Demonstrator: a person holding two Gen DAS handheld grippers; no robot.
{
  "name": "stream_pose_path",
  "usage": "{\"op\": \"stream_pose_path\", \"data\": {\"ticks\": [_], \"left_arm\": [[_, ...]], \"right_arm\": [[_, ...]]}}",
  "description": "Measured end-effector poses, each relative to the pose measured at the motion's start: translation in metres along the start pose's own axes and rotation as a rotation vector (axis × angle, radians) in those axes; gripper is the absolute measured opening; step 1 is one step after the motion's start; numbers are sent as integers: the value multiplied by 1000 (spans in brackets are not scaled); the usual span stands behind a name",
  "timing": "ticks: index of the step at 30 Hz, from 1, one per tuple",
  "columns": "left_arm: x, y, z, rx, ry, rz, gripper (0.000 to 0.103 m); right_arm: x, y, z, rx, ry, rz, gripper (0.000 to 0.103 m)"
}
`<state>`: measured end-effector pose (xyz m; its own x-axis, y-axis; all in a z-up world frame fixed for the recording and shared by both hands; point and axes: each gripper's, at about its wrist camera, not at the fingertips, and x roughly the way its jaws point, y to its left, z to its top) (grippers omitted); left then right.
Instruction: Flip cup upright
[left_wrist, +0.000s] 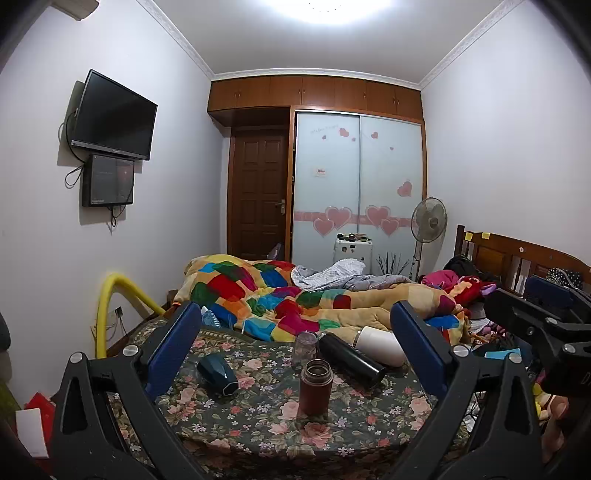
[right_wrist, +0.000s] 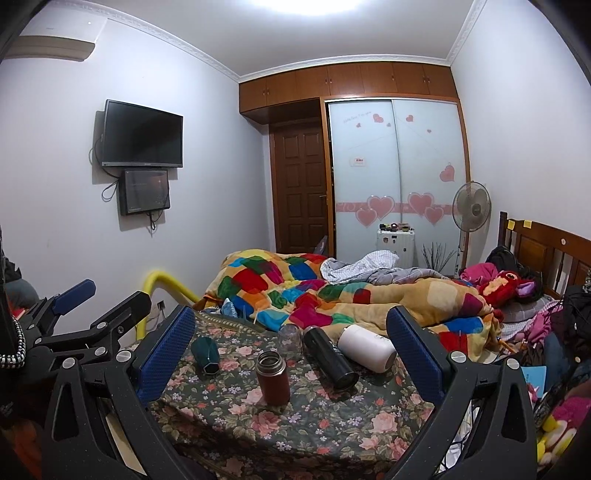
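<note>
On a floral-cloth table (left_wrist: 332, 439) (right_wrist: 332, 424) a brown flask (left_wrist: 315, 387) (right_wrist: 272, 377) stands upright, open. A black flask (left_wrist: 351, 356) (right_wrist: 330, 358), a white cup (left_wrist: 380, 345) (right_wrist: 367, 347) and a dark teal cup (left_wrist: 217, 374) (right_wrist: 205, 352) lie on their sides. A clear glass jar (left_wrist: 304, 349) (right_wrist: 290, 339) stands behind the brown flask. My left gripper (left_wrist: 295, 354) is open and empty, held back from the table. My right gripper (right_wrist: 291, 350) is open and empty too. The right gripper shows at the left wrist view's right edge (left_wrist: 543, 328), the left gripper at the right wrist view's left edge (right_wrist: 81, 314).
A bed with a patchwork quilt (left_wrist: 295, 299) (right_wrist: 332, 295) lies just behind the table. A yellow tube (left_wrist: 110, 302) stands at the left. A wooden headboard (left_wrist: 517, 258), clothes and toys are at the right. A fan (left_wrist: 428, 221) and a wardrobe stand at the back.
</note>
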<state>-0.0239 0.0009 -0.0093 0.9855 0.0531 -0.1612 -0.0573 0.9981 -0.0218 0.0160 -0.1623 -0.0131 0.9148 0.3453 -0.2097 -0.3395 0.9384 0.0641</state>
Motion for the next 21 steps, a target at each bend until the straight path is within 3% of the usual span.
{"op": "stream_pose_path", "data": {"ticks": [21], "left_arm": [[2, -2, 3, -15, 9, -20, 103]], "right_arm": [[0, -2, -1, -1, 1, -2, 103]]}}
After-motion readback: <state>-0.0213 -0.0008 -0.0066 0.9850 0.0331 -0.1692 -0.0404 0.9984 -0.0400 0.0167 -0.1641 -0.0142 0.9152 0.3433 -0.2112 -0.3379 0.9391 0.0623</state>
